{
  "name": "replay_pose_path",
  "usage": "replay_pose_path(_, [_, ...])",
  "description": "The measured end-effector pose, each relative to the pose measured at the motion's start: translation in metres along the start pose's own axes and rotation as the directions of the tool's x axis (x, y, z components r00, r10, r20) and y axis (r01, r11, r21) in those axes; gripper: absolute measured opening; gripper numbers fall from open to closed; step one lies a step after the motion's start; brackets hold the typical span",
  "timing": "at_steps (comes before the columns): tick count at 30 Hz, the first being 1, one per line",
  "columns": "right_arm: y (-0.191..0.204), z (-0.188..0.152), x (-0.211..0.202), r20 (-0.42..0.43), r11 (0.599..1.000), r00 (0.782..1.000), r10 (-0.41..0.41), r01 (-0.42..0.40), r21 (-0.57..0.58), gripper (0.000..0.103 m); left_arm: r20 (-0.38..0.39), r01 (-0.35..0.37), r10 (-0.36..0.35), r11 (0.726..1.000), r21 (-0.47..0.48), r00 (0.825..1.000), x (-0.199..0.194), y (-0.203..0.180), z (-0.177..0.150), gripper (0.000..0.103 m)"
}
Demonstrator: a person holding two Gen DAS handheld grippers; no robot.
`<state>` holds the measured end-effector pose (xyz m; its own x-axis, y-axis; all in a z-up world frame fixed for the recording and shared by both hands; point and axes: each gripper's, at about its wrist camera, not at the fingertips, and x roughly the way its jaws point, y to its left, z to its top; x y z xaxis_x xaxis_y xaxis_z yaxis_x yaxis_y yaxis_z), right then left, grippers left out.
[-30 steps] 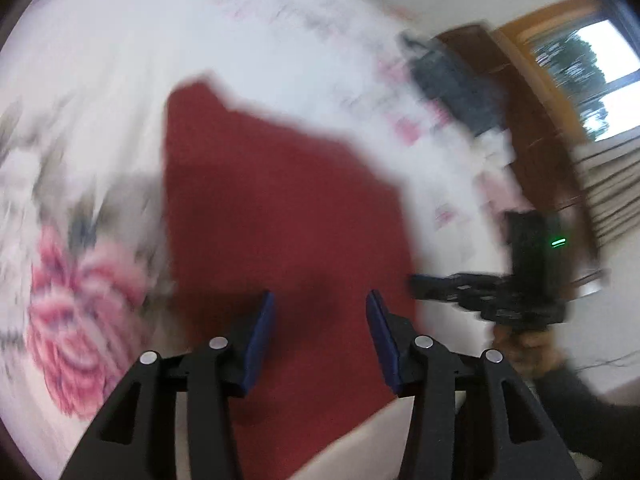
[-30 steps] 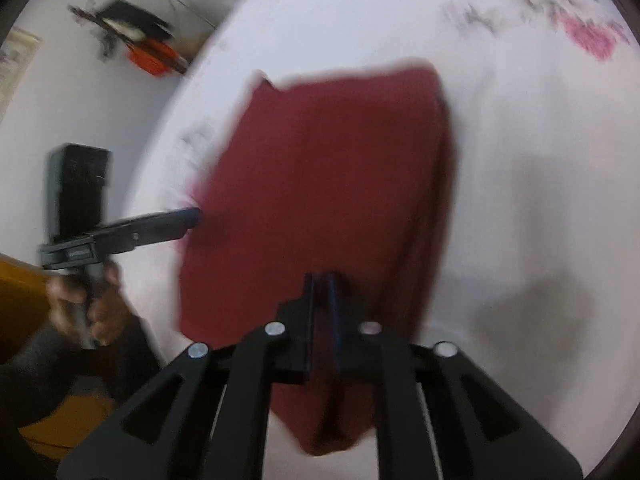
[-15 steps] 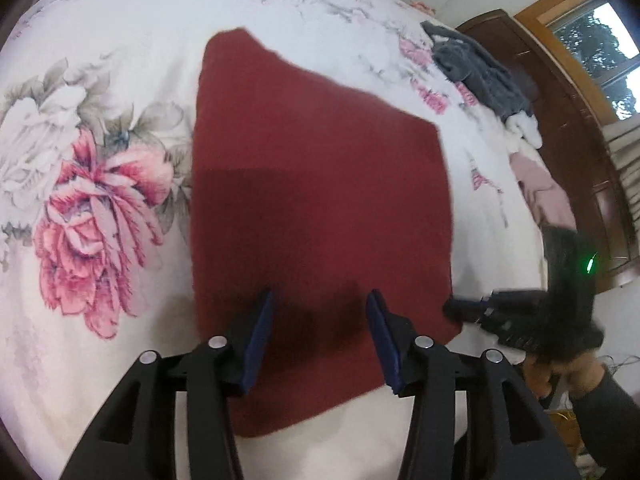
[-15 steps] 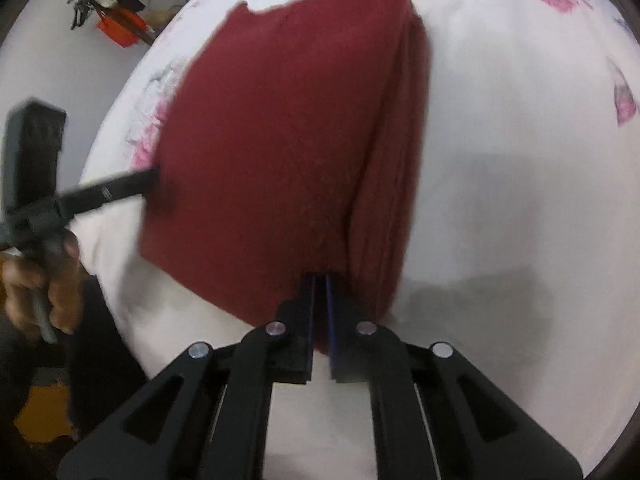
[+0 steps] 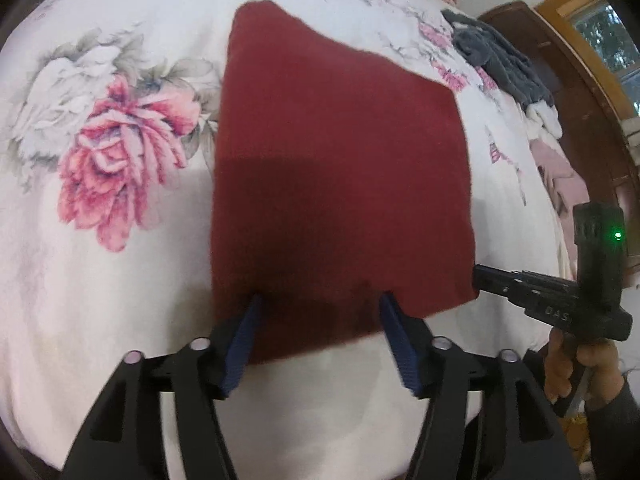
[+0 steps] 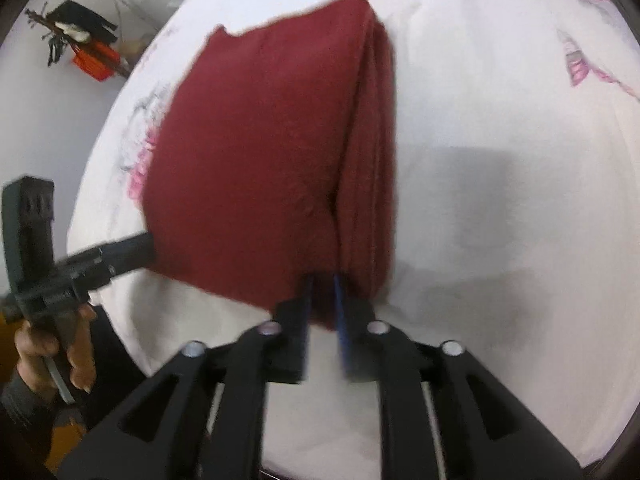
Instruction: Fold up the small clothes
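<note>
Red garment [image 5: 340, 168] lies folded flat on floral bed [image 5: 100, 272]. Right tool [image 6: 322, 300] pinches its near corner; left tool [image 5: 318, 320], fingers apart, straddles near edge. Judgement: square stacked edges, then let go low to avoid dragging layers.

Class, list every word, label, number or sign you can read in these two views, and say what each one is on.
"D.A.S" (blurred, first letter unsure): raised letters on the black body of the right gripper, in the left wrist view.
No other text can be read: the red cloth and the flowered bedsheet show none.
</note>
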<state>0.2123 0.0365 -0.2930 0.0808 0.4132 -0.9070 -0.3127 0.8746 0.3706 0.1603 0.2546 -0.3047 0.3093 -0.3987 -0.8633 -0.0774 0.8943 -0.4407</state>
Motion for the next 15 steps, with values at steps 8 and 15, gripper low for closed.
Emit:
replay_pose_path(8, [0.048, -0.059, -0.055, 0.072, 0.973, 0.973, -0.221, 0.225, -0.056, 0.090, 0.191, -0.139, 0.136, 0.990, 0.002, 0.972, -0.088, -0.026, -0.065, 0.085])
replay_pose_path(15, [0.069, -0.126, -0.094, 0.140, 0.908, 0.898, -0.418, 0.419, 0.022, 0.097, 0.216, -0.389, 0.360, 0.914, 0.112, 0.908, -0.131, -0.061, -0.122, 0.086])
